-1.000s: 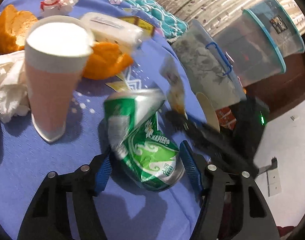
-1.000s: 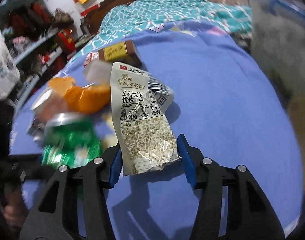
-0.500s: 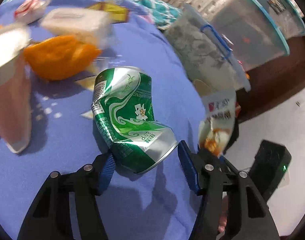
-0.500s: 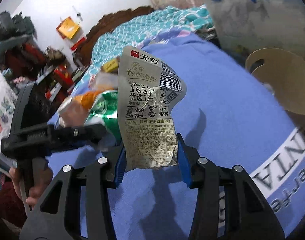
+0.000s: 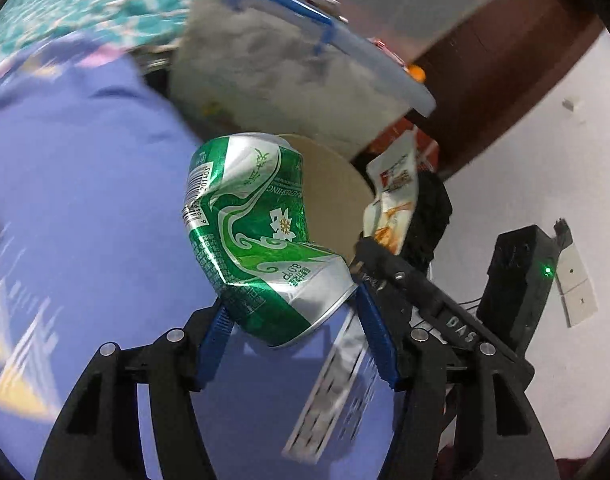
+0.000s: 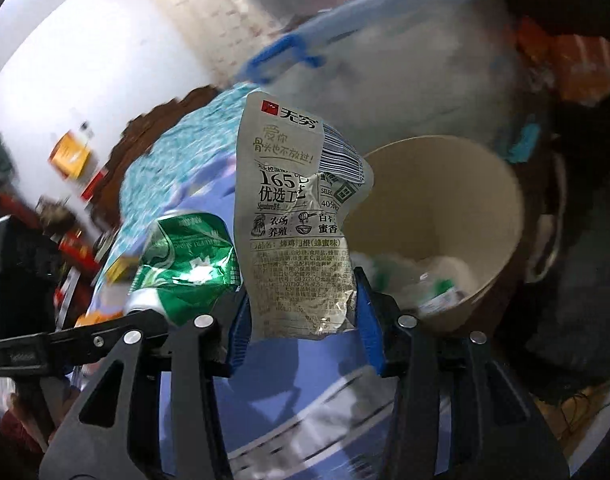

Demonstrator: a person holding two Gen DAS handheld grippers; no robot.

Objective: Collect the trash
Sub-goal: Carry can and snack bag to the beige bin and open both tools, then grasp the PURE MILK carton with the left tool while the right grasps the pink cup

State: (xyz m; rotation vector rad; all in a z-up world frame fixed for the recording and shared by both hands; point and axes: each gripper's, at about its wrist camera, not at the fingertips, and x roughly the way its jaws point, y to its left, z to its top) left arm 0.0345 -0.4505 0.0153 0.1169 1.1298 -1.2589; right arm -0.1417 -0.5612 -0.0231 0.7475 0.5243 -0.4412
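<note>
My left gripper (image 5: 293, 320) is shut on a crushed green can (image 5: 261, 236) and holds it up past the edge of the purple cloth (image 5: 73, 200). My right gripper (image 6: 301, 308) is shut on a silver snack wrapper (image 6: 297, 216), held upright beside a tan bin (image 6: 501, 216). The bin has some trash in it. The can also shows in the right wrist view (image 6: 185, 260), left of the wrapper. The wrapper (image 5: 397, 192) and bin (image 5: 333, 204) show in the left wrist view, behind and right of the can.
A large clear storage box with a blue-handled lid (image 5: 289, 72) stands behind the bin; it also shows in the right wrist view (image 6: 397, 64). A black device with a green light (image 5: 521, 276) sits on the white floor at right. A teal patterned cover (image 5: 77, 4) lies beyond the cloth.
Both grippers have swung right, away from the table's litter and over to the bin. The can and wrapper stayed gripped. The bin's inside is now in sight.
</note>
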